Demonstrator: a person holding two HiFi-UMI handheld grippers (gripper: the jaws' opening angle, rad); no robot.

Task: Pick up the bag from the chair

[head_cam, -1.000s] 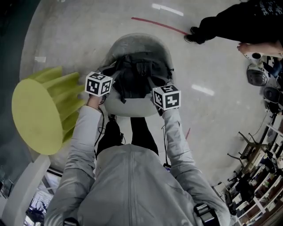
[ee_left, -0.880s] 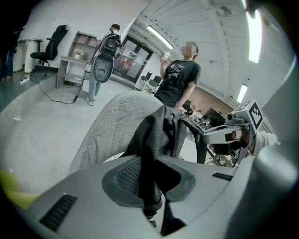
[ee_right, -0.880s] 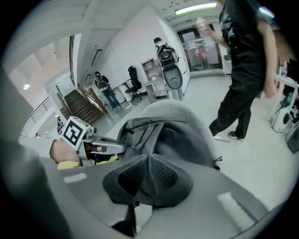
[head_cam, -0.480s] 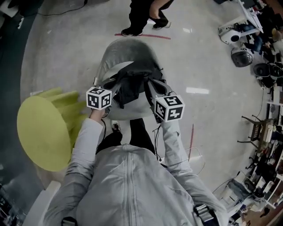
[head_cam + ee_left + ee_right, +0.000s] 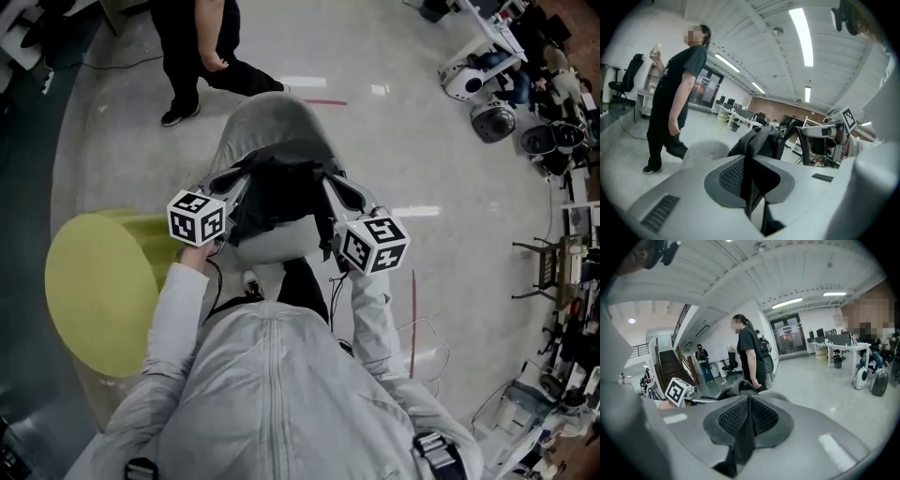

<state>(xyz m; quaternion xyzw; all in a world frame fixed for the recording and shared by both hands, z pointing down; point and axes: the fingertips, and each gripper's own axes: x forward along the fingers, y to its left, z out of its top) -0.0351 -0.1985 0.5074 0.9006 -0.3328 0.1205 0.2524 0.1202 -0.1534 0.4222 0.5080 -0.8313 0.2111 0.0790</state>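
Since the bag (image 5: 277,192) sags limp over the chair (image 5: 272,112), possibly just clear of the seat, we judge it soft and fairly light, with left gripper (image 5: 747,180) and right gripper (image 5: 749,416) each clamped on a strap (image 5: 749,145), the sensible hold

Pale glossy floor (image 5: 441,150): grey shell chair (image 5: 272,117) standing at centre, yellow-green stool (image 5: 98,291) just beside it to the left, red tape strip (image 5: 324,101) beyond, a bystander's shoe (image 5: 173,115) close by, thin cable (image 5: 424,326) lying at right.
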